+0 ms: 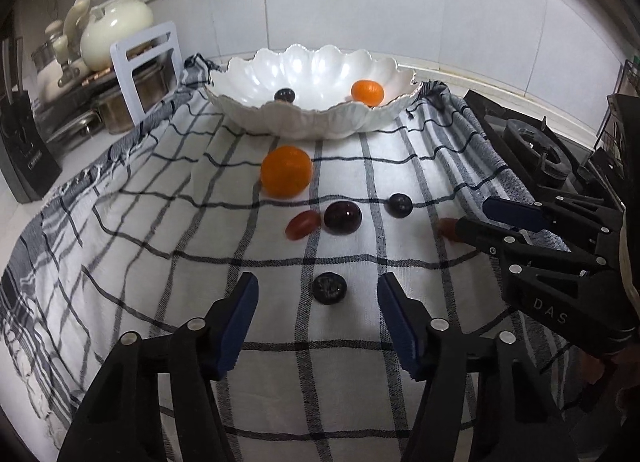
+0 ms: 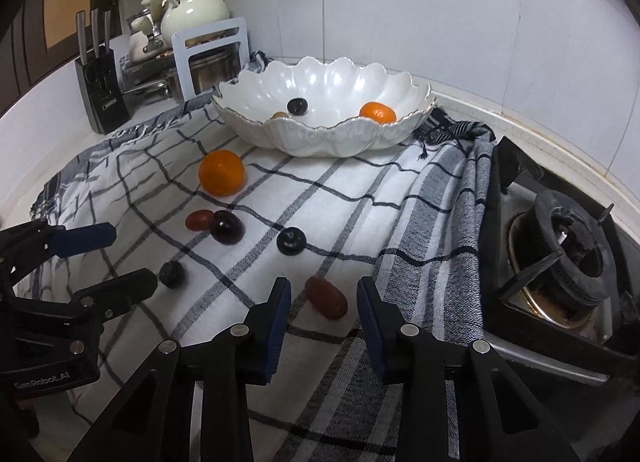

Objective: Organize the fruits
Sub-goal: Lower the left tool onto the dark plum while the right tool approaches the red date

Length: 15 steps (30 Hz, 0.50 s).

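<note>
On the cloth (image 1: 160,246), a blueberry (image 1: 329,288) lay between the spread left gripper (image 1: 318,304), a red grape (image 2: 326,297) between the spread right gripper (image 2: 324,304).

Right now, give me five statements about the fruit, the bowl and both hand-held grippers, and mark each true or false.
1. The white bowl holds an orange and a dark grape. True.
2. The left hand-held gripper is shut on a fruit. False: its jaws stand open with a dark berry on the cloth between them, untouched.
3. The right hand-held gripper is open around a reddish oval fruit. True.
4. Every orange is in the bowl. False: a larger orange lies on the checked cloth.
5. The bowl stands on the gas burner. False: it stands on the cloth, left of the burner.
</note>
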Motion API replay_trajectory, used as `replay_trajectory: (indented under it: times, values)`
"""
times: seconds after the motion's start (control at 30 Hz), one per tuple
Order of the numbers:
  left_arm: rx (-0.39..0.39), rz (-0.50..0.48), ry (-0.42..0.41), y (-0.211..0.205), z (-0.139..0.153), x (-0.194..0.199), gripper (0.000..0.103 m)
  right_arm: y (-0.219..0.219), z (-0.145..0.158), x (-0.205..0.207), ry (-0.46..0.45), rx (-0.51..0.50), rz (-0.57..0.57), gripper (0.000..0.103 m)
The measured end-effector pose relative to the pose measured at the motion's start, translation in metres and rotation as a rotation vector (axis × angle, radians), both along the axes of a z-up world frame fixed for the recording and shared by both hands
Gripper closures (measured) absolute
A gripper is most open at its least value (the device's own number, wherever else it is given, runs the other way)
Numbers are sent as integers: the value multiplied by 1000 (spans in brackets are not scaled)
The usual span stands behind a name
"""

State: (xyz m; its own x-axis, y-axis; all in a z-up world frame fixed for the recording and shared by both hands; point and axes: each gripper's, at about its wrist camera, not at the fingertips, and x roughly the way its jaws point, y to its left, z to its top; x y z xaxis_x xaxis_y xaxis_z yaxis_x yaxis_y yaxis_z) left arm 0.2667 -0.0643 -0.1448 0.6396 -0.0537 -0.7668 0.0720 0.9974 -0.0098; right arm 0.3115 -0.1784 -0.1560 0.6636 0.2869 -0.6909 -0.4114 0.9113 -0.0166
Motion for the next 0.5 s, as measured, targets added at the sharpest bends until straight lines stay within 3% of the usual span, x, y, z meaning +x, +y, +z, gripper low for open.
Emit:
replay_trajectory:
  times: [0.5]
  values:
    - [-19,17,50,-3,-17,13,62,-1,-14,16,41,-10,28,70]
